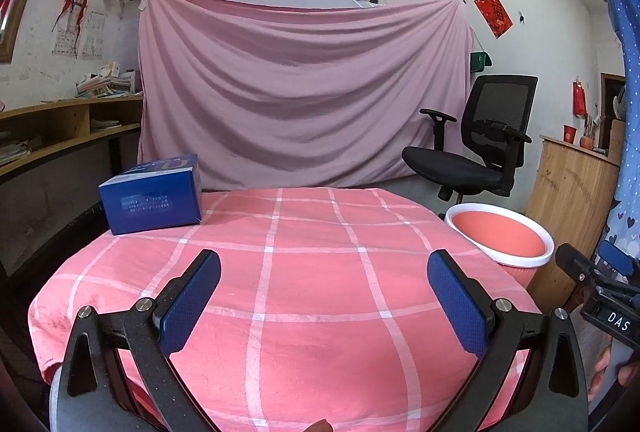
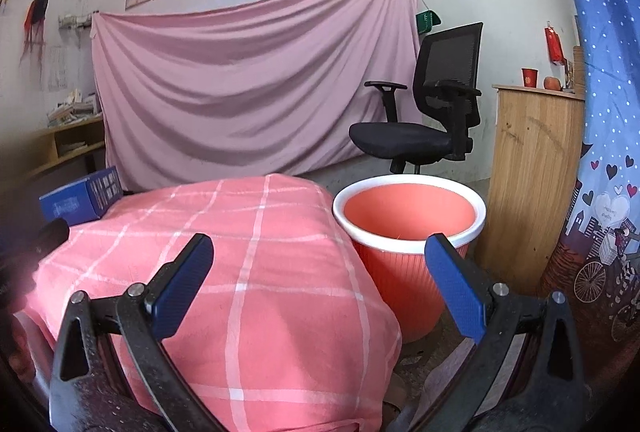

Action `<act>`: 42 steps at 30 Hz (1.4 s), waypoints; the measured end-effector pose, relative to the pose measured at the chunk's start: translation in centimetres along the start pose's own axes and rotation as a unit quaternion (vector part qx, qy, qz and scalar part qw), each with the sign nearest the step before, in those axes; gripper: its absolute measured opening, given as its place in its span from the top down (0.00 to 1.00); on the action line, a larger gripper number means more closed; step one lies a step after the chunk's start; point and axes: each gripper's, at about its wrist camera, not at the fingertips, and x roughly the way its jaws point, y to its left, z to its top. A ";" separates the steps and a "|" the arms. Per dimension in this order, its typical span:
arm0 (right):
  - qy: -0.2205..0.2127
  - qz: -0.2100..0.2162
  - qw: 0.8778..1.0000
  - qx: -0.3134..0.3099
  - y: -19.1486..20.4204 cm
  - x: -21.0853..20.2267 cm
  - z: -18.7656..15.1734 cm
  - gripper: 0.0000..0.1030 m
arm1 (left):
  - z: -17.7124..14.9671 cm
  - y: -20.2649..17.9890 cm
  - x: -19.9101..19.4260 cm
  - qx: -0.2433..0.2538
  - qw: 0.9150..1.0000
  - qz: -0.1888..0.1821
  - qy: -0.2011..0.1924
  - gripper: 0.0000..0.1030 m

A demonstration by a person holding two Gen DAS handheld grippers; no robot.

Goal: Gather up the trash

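A blue cardboard box (image 1: 154, 194) lies at the far left corner of the table under a pink checked cloth (image 1: 304, 272); it also shows in the right wrist view (image 2: 82, 200). A coral bin with a white rim (image 2: 408, 228) stands on the floor by the table's right side, also in the left wrist view (image 1: 502, 234). My left gripper (image 1: 324, 280) is open and empty over the near part of the table. My right gripper (image 2: 318, 264) is open and empty over the table's right edge, beside the bin. It shows in the left wrist view (image 1: 596, 272).
A black office chair (image 1: 480, 148) stands behind the bin. A wooden cabinet (image 2: 532, 168) is right of the bin, with a blue patterned curtain (image 2: 600, 192) at far right. A pink sheet (image 1: 300, 92) hangs on the back wall. Wooden shelves (image 1: 52, 136) are at left.
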 end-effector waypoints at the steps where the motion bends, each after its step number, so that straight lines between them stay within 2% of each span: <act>1: 0.001 0.001 1.000 -0.001 0.0 0.0 -0.1 0.00 | 0.0 0.0 0.0 0.000 1.000 0.001 0.001 0.02; 42: 0.003 0.005 1.000 0.000 0.3 0.1 -0.1 0.00 | -0.2 0.2 0.3 0.000 1.000 0.006 0.001 0.02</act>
